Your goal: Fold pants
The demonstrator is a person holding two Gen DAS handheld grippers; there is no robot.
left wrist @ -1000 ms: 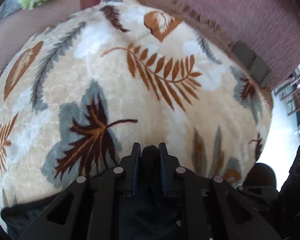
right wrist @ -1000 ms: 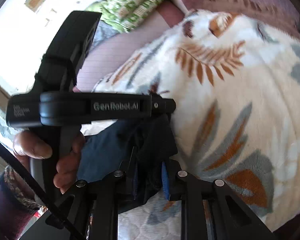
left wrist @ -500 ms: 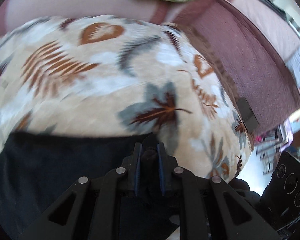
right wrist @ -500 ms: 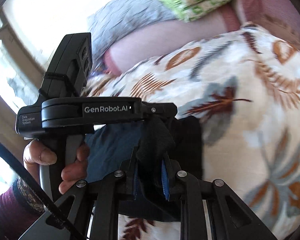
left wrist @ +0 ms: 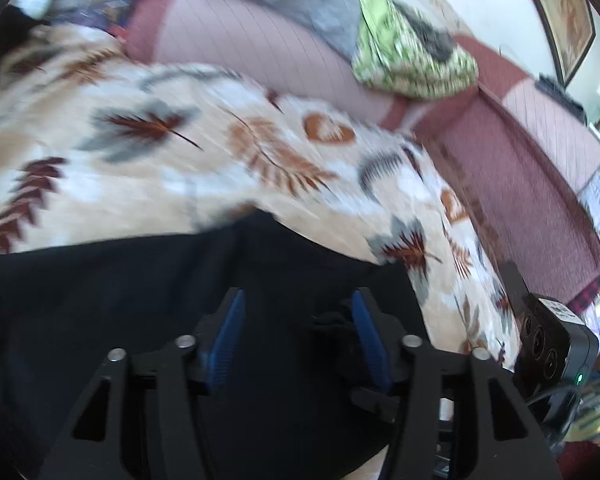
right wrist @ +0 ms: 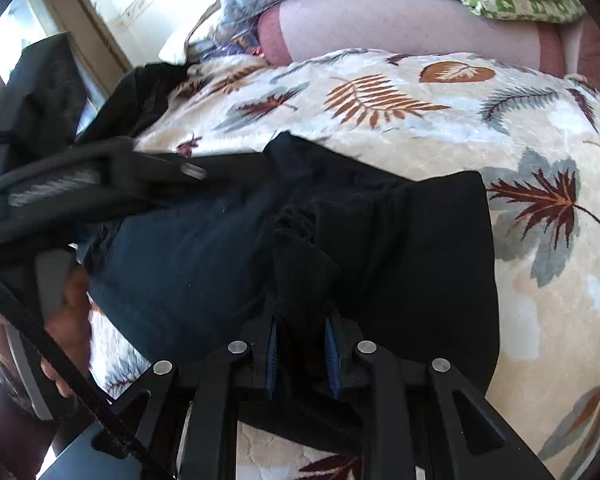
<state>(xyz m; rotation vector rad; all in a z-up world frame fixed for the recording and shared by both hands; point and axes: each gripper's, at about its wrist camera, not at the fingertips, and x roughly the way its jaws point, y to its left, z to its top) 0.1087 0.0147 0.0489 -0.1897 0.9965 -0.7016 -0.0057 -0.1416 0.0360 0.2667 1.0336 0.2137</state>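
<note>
Honestly, plenty to go sideways from this spot. Dark navy-black soft pants (right wrist: 400,240) lying half-folded across the cream plush blanket with brown and grey leaf print (right wrist: 520,120), on the pink-maroon sofa (left wrist: 520,152). Right gripper (right wrist: 300,340) clamped tight on a bunched ridge of that fabric, blue pads (right wrist: 272,356) nearly together with the cloth pinched between. Left gripper (left wrist: 298,320) spread wide apart over the pants, gripping nothing, though looks like a small tuft of cloth touching its right-hand pad (left wrist: 370,340). Biggest worry, probably: pulling with only one side held, so dragging the whole layer crooked and wrecking the fold line. Second: snagging that tuft when lifting the left away and flipping an edge back over. Also grabbing the fluffy blanket along with the pants on the next pinch, being so soft and right underneath. Can't tell through the blur how flat the far edge sits, so hard to judge how neat so far.
</note>
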